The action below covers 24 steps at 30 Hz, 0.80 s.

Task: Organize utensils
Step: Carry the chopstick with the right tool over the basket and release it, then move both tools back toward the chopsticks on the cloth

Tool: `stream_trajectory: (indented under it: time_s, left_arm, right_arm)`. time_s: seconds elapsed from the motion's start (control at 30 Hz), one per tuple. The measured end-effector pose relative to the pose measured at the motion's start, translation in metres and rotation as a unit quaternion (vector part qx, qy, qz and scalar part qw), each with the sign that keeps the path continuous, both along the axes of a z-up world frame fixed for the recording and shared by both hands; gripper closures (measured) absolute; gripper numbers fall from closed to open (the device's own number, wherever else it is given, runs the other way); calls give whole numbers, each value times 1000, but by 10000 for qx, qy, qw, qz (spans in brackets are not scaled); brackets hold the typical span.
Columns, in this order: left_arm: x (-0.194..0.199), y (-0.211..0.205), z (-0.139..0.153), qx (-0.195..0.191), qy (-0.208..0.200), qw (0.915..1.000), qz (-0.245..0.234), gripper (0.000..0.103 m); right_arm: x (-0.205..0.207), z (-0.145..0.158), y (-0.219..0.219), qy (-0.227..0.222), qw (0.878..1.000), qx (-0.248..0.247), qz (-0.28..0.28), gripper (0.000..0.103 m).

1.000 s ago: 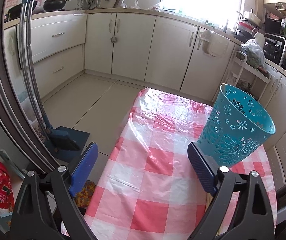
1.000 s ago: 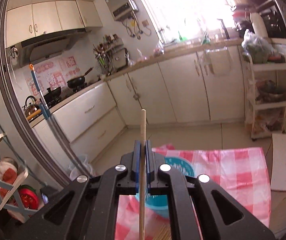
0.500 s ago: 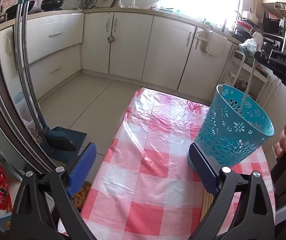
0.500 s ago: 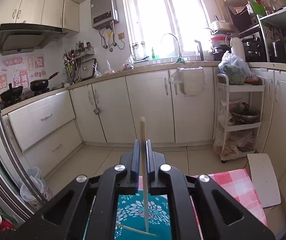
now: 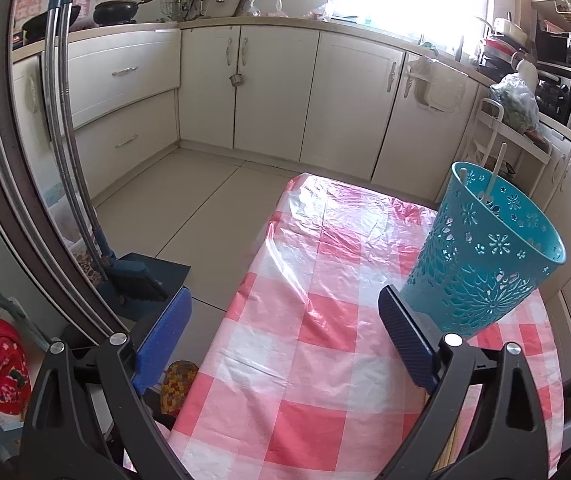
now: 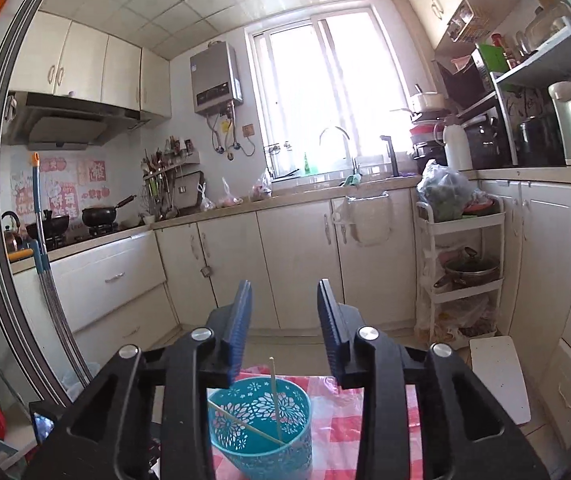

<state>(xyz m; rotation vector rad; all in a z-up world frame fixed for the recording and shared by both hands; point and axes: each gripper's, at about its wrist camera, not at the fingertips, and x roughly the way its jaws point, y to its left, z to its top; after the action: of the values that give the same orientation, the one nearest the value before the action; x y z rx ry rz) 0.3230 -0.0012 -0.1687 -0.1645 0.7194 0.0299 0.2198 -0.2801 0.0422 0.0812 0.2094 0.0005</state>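
The left gripper (image 5: 281, 340) is held low over the near end of a table draped in a pink-and-white checked plastic cloth (image 5: 305, 320); its blue-padded fingers are spread wide and nothing is gripped between them. Just beyond the right-hand finger, a turquoise perforated basket (image 5: 481, 264) is seen standing upright on the cloth, close to the cloth's right edge. Two pale chopsticks are seen inside the basket: one chopstick (image 5: 495, 170) rises past the rim at the far side, and a second stick (image 5: 462, 174) is only just visible at the rim to the left of it.

In the right wrist view, the right gripper (image 6: 284, 328) is held above the basket (image 6: 259, 428), its fingers parted by a clear gap and nothing is held between them. Directly below that gap the basket's mouth is seen, with one chopstick (image 6: 273, 396) standing nearly upright in it and the other chopstick (image 6: 245, 426) lying slanted across the inside.

To the left of the basket, on the floor, a blue broom and dustpan (image 5: 137, 276) are leaned by a door frame. Beyond the basket, cream kitchen cabinets (image 5: 277, 96) are ranged along the far wall, and a white storage trolley (image 6: 461, 272) is stood to its right.
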Motion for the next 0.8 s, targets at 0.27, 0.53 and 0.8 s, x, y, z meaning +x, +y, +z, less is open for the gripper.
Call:
stream_trajectory:
  time_s: [0.27,0.53,0.8]
  left_arm:
    - [-6,2,-4,97,72,9999,81,12]
    - [-10,5,-8,185,125,9997,60,12]
    - [-7,3,-10,66,173,9998,-15,10]
  right_arm:
    - [9,-175,0,3159,9479,349,197,90]
    - [41,-230,11,3782,9250,366,7,91]
    - [43,-246,15,3851,9226,197,-106,91]
